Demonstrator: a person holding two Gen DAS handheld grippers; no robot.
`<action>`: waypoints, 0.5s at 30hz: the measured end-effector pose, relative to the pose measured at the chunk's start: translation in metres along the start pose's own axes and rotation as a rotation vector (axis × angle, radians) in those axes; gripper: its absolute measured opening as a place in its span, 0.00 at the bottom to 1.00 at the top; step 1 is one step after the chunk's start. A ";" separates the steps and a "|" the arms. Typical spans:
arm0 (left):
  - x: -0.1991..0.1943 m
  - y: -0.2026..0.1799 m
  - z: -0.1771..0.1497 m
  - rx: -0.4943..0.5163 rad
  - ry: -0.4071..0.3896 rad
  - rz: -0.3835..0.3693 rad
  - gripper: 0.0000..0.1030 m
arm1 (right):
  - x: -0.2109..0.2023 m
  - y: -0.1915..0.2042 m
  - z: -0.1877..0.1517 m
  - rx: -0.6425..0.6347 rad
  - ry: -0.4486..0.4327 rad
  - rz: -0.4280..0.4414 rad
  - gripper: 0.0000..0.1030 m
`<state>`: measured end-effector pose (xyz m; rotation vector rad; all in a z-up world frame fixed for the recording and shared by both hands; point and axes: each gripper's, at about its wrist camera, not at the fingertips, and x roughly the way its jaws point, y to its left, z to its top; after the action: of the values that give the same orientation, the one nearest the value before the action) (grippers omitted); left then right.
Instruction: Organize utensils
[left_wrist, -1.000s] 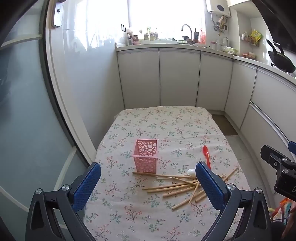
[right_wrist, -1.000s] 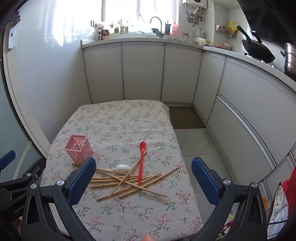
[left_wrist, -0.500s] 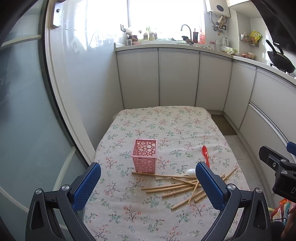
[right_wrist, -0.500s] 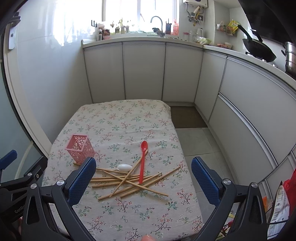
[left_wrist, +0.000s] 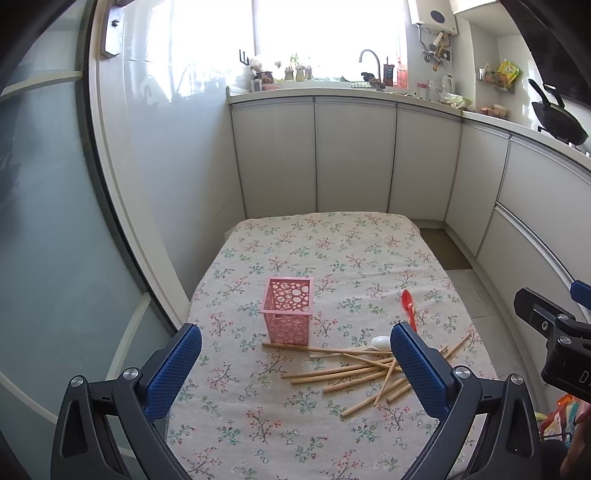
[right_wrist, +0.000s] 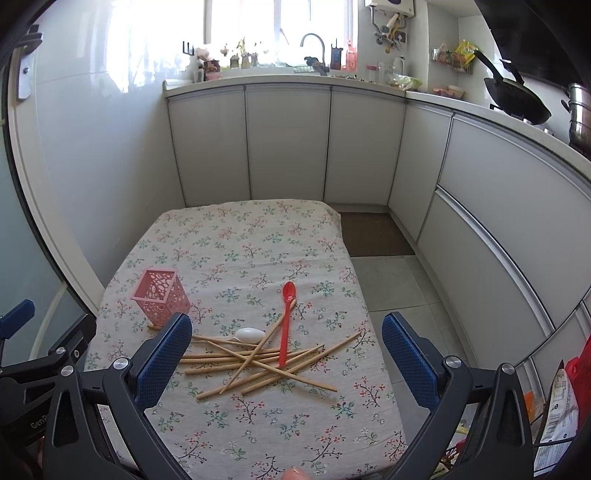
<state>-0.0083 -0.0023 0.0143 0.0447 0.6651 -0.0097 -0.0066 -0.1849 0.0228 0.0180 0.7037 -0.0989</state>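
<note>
Utensils lie loose on the floral tablecloth (right_wrist: 258, 229): the chopsticks (right_wrist: 258, 363) crisscross in a heap, the red spoon (right_wrist: 285, 325) rests over them, and a white spoon (right_wrist: 249, 335) seems tucked under the pile. The pink holder (left_wrist: 289, 310) stands upright just beside them, apparently empty. Over the last second little has changed; the left gripper (left_wrist: 295, 373) and right gripper (right_wrist: 286, 363) still hover wide apart, holding nothing, so sorting is yet to begin.

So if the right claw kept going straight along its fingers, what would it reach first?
Most likely the pile of chopsticks on the tablecloth, where the red spoon lies across them. The right claw is open and centred on that pile, though how far it hangs above is unclear.
</note>
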 end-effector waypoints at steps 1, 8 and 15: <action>0.000 0.000 0.000 0.000 0.000 0.000 1.00 | 0.000 0.000 0.000 0.001 0.000 0.000 1.00; -0.001 -0.001 0.000 0.004 0.002 -0.002 1.00 | -0.001 -0.001 0.001 -0.001 0.000 0.002 1.00; -0.002 -0.002 0.000 0.007 0.000 -0.001 1.00 | -0.001 -0.001 0.001 -0.001 0.002 0.003 1.00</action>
<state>-0.0099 -0.0048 0.0157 0.0507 0.6649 -0.0127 -0.0073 -0.1860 0.0241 0.0184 0.7061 -0.0957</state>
